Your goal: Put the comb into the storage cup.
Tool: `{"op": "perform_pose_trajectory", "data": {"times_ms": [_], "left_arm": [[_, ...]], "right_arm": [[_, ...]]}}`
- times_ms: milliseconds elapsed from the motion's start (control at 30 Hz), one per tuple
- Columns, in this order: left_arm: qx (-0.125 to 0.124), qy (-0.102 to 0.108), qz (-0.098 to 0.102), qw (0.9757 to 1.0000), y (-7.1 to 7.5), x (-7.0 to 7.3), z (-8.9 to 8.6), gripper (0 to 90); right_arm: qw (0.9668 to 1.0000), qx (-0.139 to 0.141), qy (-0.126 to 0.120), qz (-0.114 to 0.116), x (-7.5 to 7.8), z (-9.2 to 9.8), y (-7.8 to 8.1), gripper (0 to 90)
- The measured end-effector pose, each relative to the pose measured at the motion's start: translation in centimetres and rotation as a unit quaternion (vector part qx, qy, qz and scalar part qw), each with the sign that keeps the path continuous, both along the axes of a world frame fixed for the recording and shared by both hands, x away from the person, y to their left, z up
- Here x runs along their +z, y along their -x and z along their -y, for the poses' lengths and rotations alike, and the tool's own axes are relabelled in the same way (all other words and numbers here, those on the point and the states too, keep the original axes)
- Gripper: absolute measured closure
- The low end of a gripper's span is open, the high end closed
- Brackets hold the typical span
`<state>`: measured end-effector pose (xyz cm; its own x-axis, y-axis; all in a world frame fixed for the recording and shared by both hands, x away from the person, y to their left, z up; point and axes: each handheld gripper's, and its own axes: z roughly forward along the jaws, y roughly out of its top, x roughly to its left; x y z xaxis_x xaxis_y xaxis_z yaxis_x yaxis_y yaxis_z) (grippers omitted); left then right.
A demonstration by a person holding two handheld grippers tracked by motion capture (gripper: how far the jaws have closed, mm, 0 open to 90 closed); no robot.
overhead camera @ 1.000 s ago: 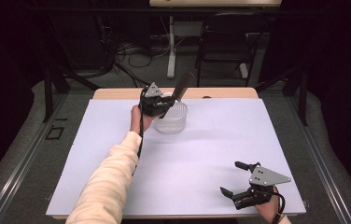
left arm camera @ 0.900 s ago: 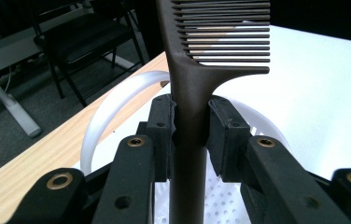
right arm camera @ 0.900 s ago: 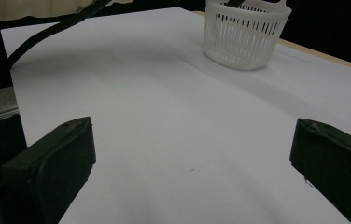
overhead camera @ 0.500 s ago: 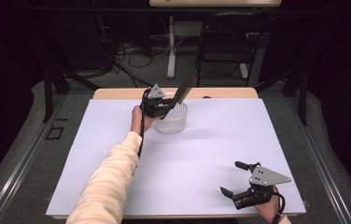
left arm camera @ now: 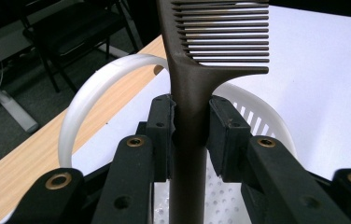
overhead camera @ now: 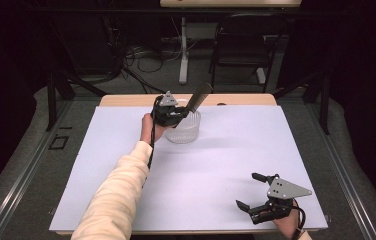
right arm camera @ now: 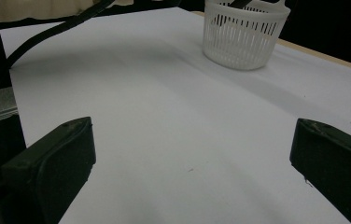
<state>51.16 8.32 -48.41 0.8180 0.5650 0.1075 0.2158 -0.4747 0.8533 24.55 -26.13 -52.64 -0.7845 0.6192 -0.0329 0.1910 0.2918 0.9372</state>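
Observation:
A dark brown comb [left arm camera: 197, 70] stands with its handle clamped between the pads of my left gripper [left arm camera: 190, 126], teeth end up. In the high view the left gripper [overhead camera: 176, 114] hovers at the rim of a white slotted basket [overhead camera: 185, 132], and the comb [overhead camera: 197, 97] slants up and to the right out of it. Its lower end reaches down into the basket [left arm camera: 253, 116]. My right gripper [overhead camera: 256, 192] rests open near the table's front right corner, nothing between its jaws. The basket [right arm camera: 243, 35] stands far ahead in the right gripper view.
A white sheet [overhead camera: 226, 160] covers the table, with a wooden edge strip [overhead camera: 126, 100] at the back. A black chair [overhead camera: 241, 45] and a table leg [overhead camera: 182, 50] stand on the floor beyond. A sleeved forearm [overhead camera: 118, 192] stretches across the left half of the sheet.

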Motion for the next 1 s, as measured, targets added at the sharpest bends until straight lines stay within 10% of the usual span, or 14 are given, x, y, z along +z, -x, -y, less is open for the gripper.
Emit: {"op": "perform_pose_trajectory", "data": {"times_ms": [467,1000], "left_arm": [[-0.004,-0.011,0.004,0.9999,0.1,-0.3,0.3,70.8],[0.002,0.018,0.010,0.9998,1.2,1.7,-0.8,27.3]], "right_arm": [[1.0000,0.000,0.000,0.000,0.0,0.0,0.0,0.0],[1.0000,-0.001,0.000,0.000,0.0,0.0,0.0,0.0]]}}
